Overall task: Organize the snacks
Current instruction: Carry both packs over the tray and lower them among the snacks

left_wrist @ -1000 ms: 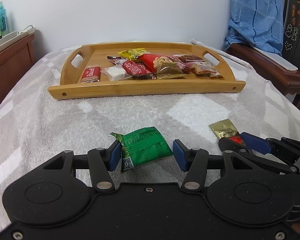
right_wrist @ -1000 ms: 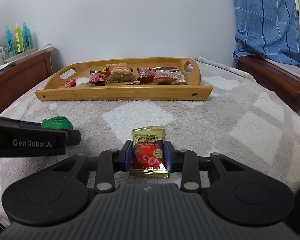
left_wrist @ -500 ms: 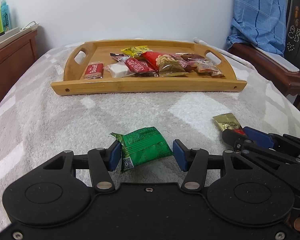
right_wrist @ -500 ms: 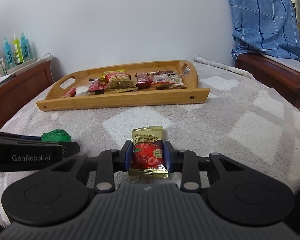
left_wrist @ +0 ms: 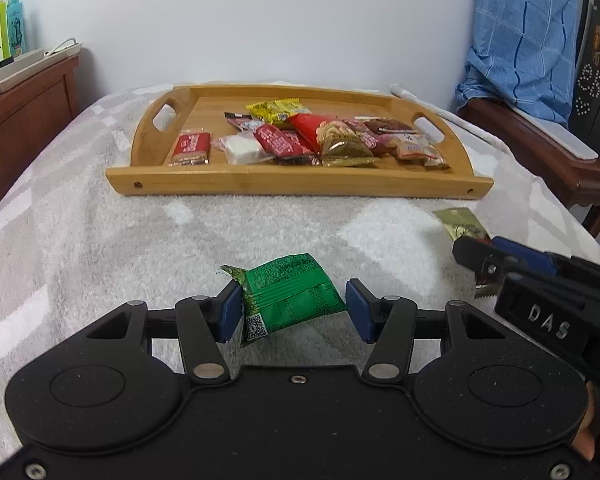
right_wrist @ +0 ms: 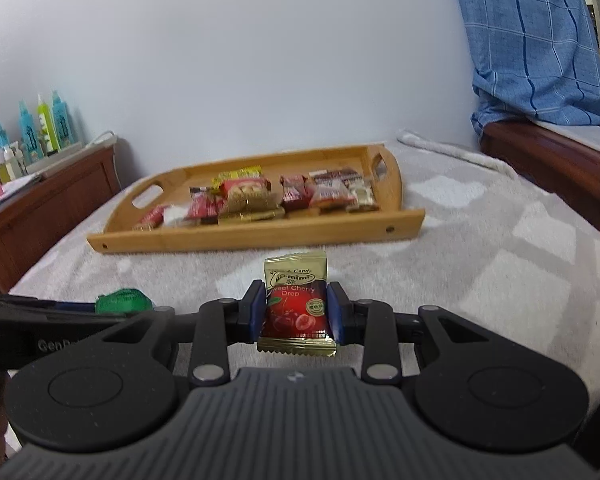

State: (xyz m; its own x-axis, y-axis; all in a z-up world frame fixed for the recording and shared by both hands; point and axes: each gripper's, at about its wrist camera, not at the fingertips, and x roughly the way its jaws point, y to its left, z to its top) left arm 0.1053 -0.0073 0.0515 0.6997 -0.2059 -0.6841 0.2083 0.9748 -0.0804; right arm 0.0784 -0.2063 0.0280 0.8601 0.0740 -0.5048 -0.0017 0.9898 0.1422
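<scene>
My left gripper (left_wrist: 293, 309) is shut on a green snack packet (left_wrist: 288, 298) and holds it above the grey blanket. My right gripper (right_wrist: 296, 311) is shut on a red and gold cherry candy packet (right_wrist: 296, 304), also held above the blanket; it shows at the right in the left wrist view (left_wrist: 462, 227). The green packet shows at the left in the right wrist view (right_wrist: 123, 301). A wooden tray (left_wrist: 300, 189) with several snack packets stands ahead on the blanket; it also shows in the right wrist view (right_wrist: 260, 236).
A wooden cabinet (left_wrist: 24, 116) with bottles stands at the left. A wooden bench (left_wrist: 540, 148) with a blue cloth (left_wrist: 524, 40) stands at the right. A white wall is behind the tray.
Both grippers have risen with their packets and tilted towards the tray. The tray now sits lower in both views.
</scene>
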